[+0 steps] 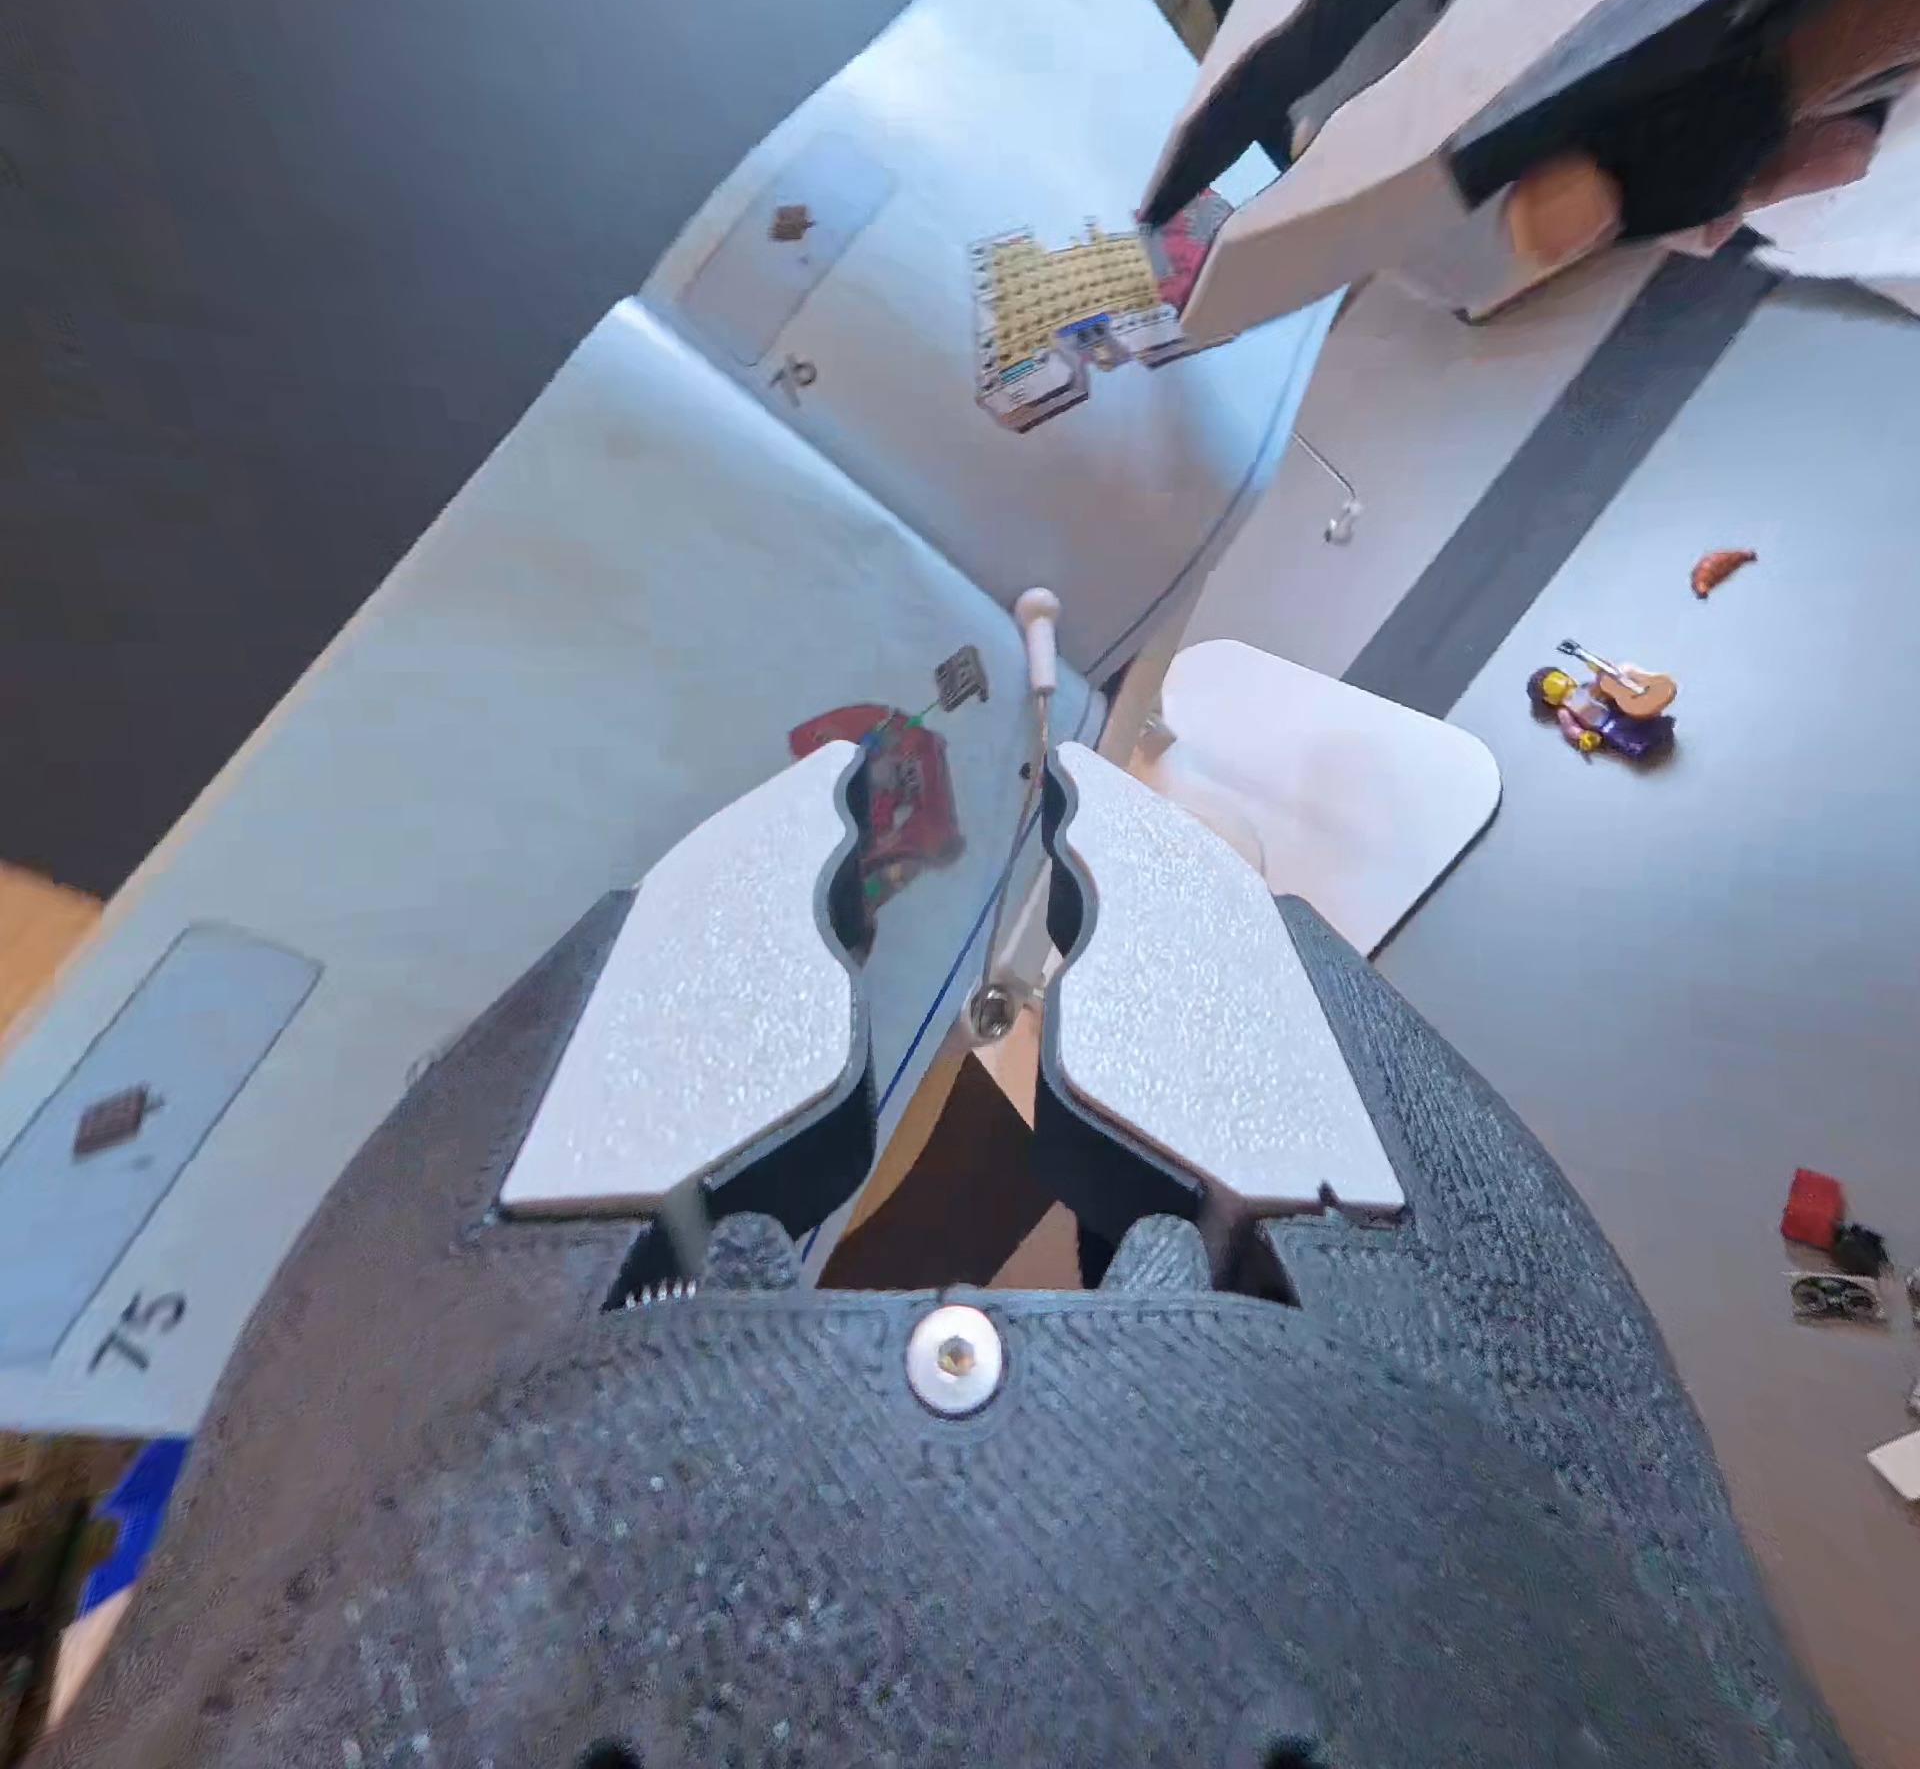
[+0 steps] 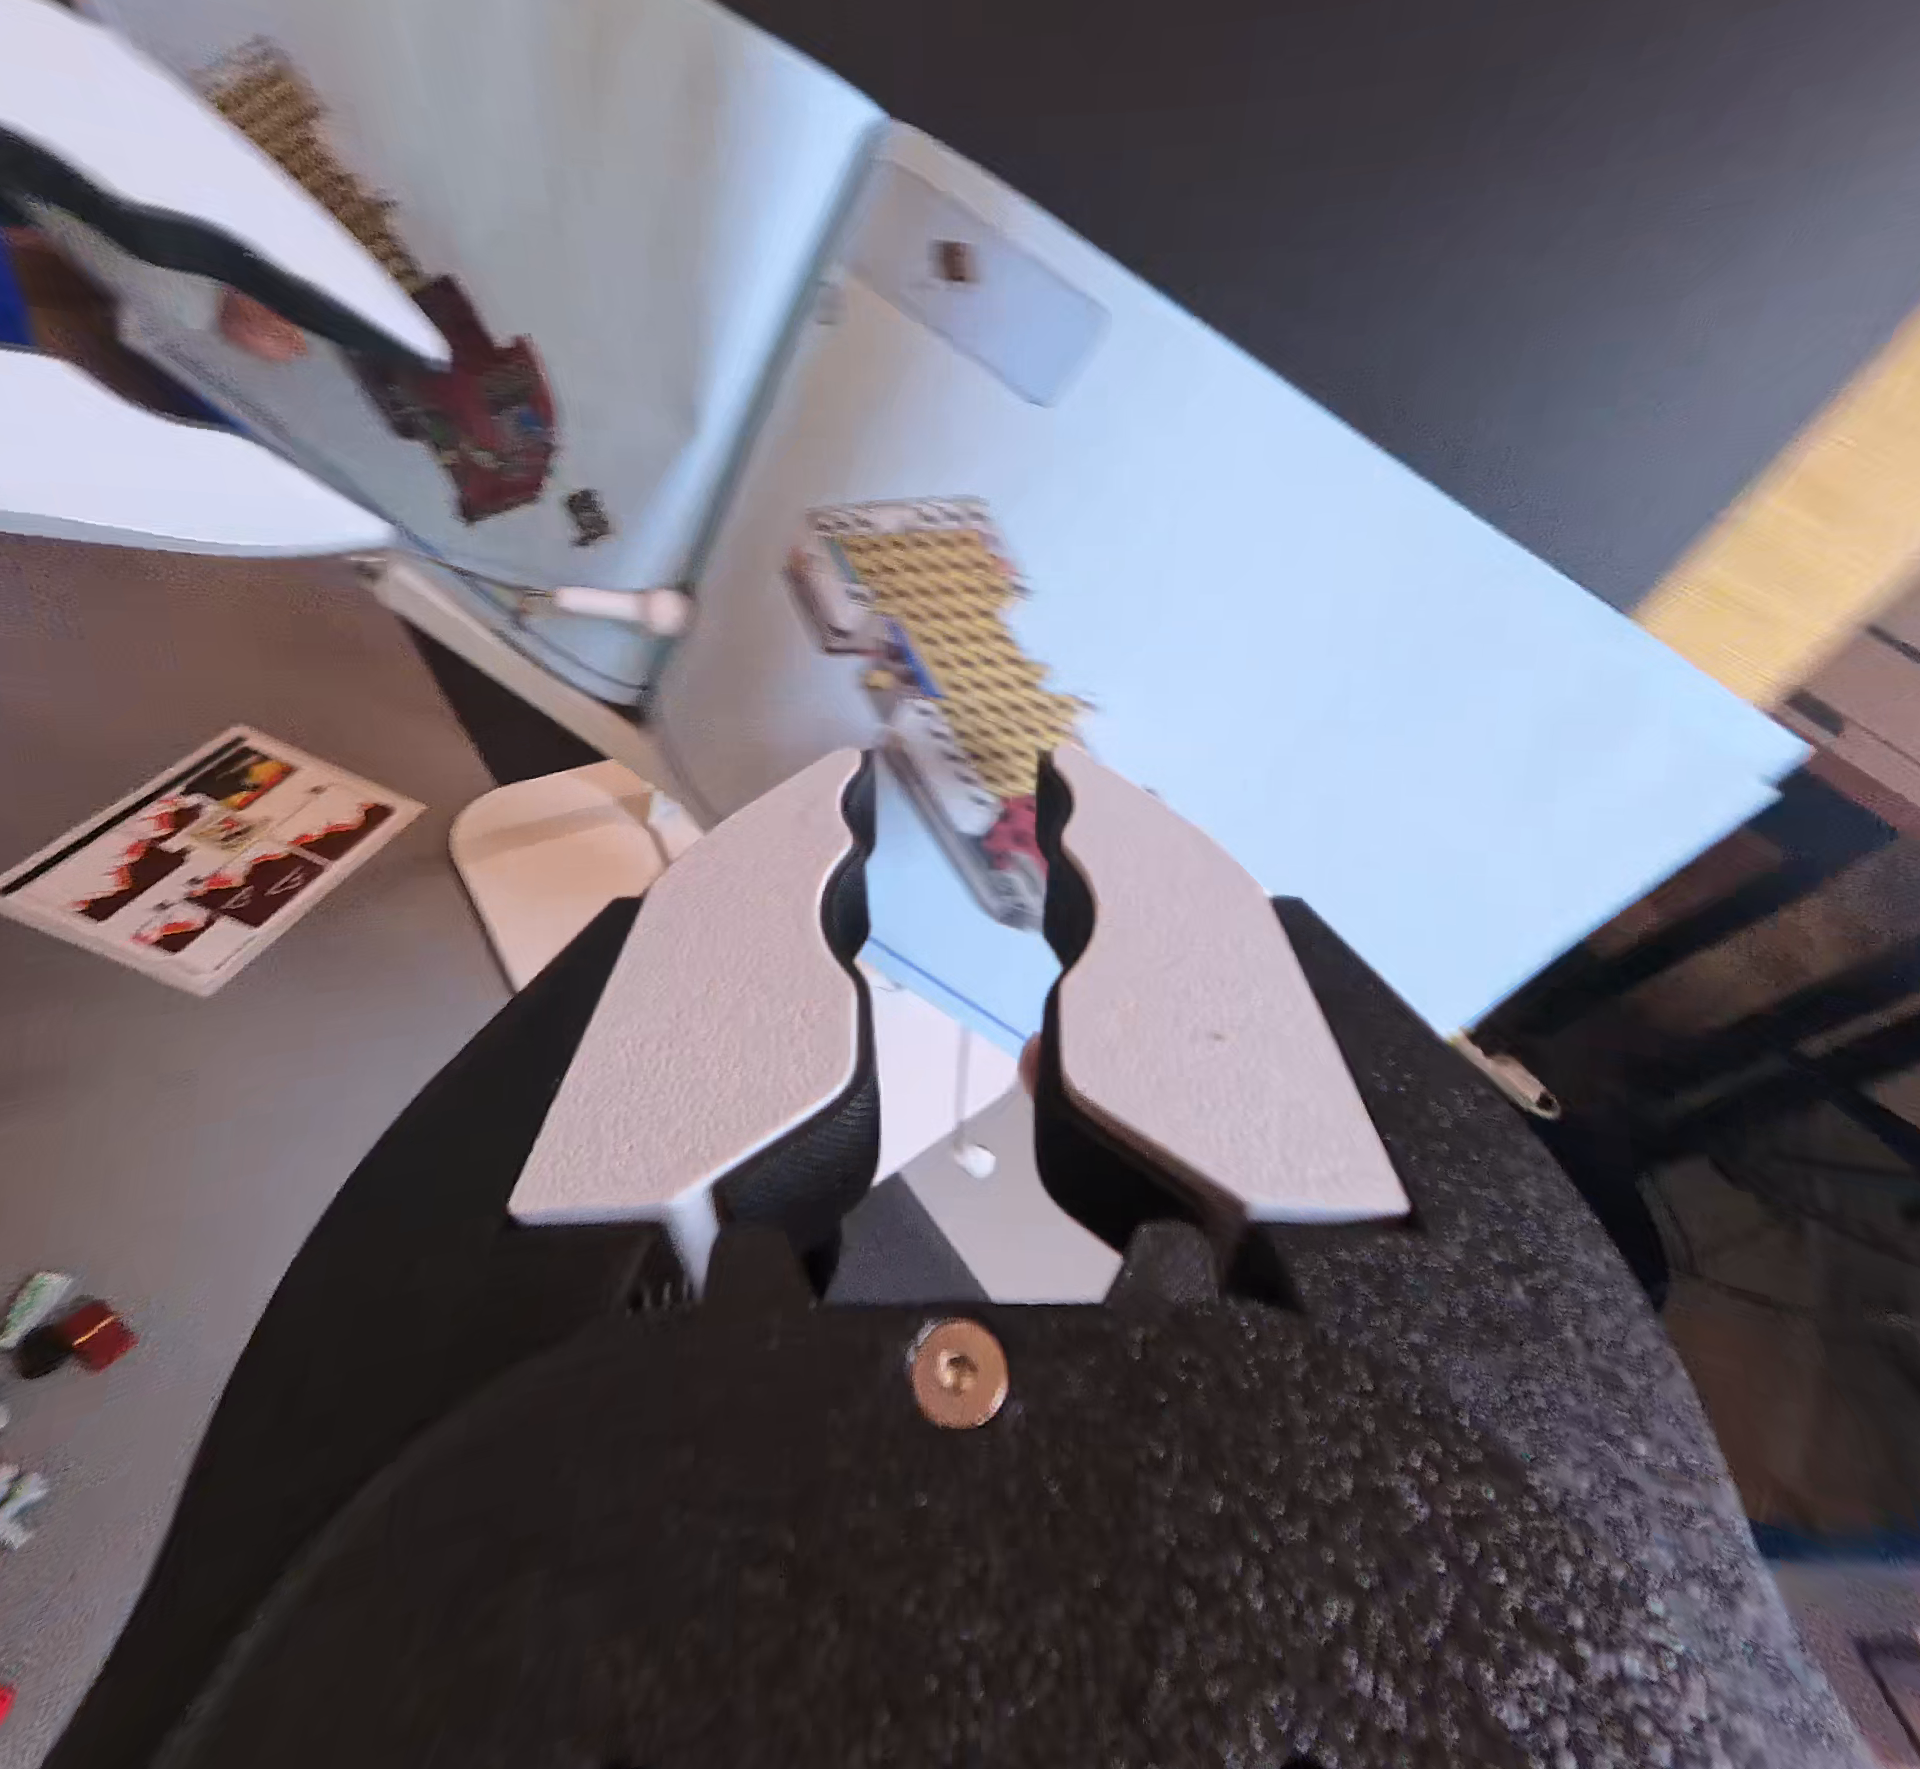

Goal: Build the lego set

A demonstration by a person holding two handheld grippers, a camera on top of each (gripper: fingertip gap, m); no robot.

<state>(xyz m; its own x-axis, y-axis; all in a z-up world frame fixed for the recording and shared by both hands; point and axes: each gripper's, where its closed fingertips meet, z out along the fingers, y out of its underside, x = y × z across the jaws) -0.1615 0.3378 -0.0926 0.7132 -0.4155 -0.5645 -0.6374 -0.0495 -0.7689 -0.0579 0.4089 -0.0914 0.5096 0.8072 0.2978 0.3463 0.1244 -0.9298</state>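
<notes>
An open pale-blue instruction booklet [image 1: 520,628] stands tilted on a white stand [image 1: 1351,784]. A wire page holder with a bead tip [image 1: 1039,639] lies over its lower edge. My left gripper [image 1: 956,763] is open. The left page's lower edge runs through the gap between its fingers, and neither pad presses on it. My right gripper [image 2: 956,769] is open around the lower edge of the right page [image 2: 1299,628], over a printed picture of a yellow studded build [image 2: 966,639]. Each gripper shows in the other's view, the right one [image 1: 1184,265] and the left one [image 2: 416,446], both with fingers apart at the page edges.
On the grey table [image 1: 1662,992] lie a toy figure with a guitar [image 1: 1605,696], a small brown piece [image 1: 1720,568], and a red brick with small parts [image 1: 1813,1210]. A sticker sheet [image 2: 208,857] lies left of the stand. A dark wall is behind the booklet. The small brown piece [image 1: 1720,568] lies some 25 cm from my right tips, 30 cm from my left tips.
</notes>
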